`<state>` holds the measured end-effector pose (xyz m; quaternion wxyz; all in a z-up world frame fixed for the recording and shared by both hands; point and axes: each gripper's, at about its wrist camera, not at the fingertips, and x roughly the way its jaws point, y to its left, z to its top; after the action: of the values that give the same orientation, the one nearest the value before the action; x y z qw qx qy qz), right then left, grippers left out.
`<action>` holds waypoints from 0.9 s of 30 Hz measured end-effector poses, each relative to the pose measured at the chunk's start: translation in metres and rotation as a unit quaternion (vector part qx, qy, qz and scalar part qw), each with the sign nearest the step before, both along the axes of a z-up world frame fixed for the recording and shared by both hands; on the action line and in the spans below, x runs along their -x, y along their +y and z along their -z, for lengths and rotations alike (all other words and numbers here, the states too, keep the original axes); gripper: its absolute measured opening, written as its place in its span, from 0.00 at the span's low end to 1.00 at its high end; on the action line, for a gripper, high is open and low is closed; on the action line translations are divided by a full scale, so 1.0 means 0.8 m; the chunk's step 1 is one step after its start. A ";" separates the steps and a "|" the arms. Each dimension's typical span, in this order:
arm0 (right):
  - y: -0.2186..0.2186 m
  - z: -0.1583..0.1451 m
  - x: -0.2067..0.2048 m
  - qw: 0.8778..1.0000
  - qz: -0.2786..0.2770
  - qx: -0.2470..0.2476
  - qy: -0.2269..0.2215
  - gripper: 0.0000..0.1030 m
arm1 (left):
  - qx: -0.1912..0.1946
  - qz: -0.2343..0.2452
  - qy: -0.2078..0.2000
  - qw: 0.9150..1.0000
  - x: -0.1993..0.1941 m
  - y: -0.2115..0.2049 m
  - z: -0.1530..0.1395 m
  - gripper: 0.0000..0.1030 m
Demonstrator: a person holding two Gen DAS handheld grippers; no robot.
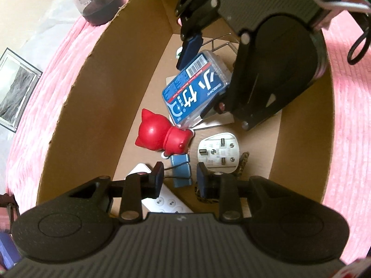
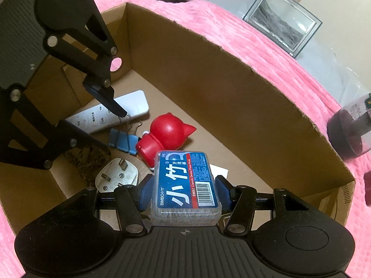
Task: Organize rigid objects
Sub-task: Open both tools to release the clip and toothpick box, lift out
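My right gripper [image 2: 185,191] is shut on a clear floss pick box with a blue label [image 2: 185,183], held above the floor of an open cardboard box [image 2: 208,88]. The left wrist view shows the floss pick box [image 1: 194,88] tilted in the right gripper [image 1: 201,81]. My left gripper [image 1: 180,178] hangs low in the cardboard box [image 1: 104,92] with its jaws a little apart. Below them lies a blue binder clip [image 1: 180,171], not pinched. Its wire handle nears one fingertip [image 2: 116,108]. A red cat figure [image 1: 162,136] lies beside it.
On the box floor lie a white plug [image 1: 218,150], a white remote [image 2: 104,115], a leopard-patterned item [image 2: 92,157] and a white card [image 2: 220,170]. The box sits on a pink blanket [image 2: 266,53]. Outside it stand a picture frame [image 2: 283,25] and a dark jar [image 2: 347,134].
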<state>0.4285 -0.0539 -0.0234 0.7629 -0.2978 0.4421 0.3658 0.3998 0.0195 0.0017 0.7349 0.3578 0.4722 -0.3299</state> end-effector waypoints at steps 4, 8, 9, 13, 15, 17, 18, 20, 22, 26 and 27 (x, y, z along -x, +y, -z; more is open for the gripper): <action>-0.001 0.002 -0.001 1.000 -0.002 0.006 0.002 0.52 | 0.000 0.003 -0.003 1.000 0.004 0.000 0.000 0.25; -0.002 0.004 -0.003 1.000 0.003 0.003 0.007 0.52 | -0.001 0.000 -0.005 1.000 0.003 0.001 0.002 0.25; -0.003 0.004 -0.004 1.000 0.005 0.002 0.007 0.52 | -0.001 -0.001 -0.006 1.000 0.004 0.002 0.001 0.25; -0.005 0.001 -0.002 1.000 0.006 -0.002 0.003 0.52 | -0.002 -0.004 -0.007 1.000 0.007 0.003 -0.001 0.25; -0.006 -0.002 0.000 1.000 0.007 -0.008 0.000 0.53 | -0.003 -0.006 -0.009 1.000 0.009 0.003 -0.002 0.25; -0.009 -0.006 0.002 1.000 0.010 -0.014 -0.003 0.59 | -0.003 -0.009 -0.012 1.000 0.011 0.004 -0.004 0.25; -0.010 -0.008 0.004 1.000 0.011 -0.017 -0.006 0.63 | -0.002 -0.011 -0.013 1.000 0.013 0.004 -0.006 0.25; -0.014 -0.014 0.009 1.000 0.013 -0.021 -0.010 0.66 | 0.000 -0.014 -0.015 1.000 0.017 0.005 -0.011 0.25; -0.019 -0.021 0.015 0.999 0.017 -0.030 -0.016 0.67 | 0.002 -0.019 -0.019 1.000 0.023 0.005 -0.018 0.25; -0.036 -0.044 0.030 0.997 0.036 -0.058 -0.027 0.69 | 0.013 -0.032 -0.030 0.999 0.037 0.008 -0.036 0.26; -0.040 -0.051 0.034 0.996 0.042 -0.066 -0.031 0.69 | 0.019 -0.039 -0.033 0.999 0.041 0.009 -0.042 0.26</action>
<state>0.4013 -0.0855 0.0174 0.8090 -0.2389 0.4053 0.3524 0.3671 0.0265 0.0350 0.7692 0.3360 0.4547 -0.2977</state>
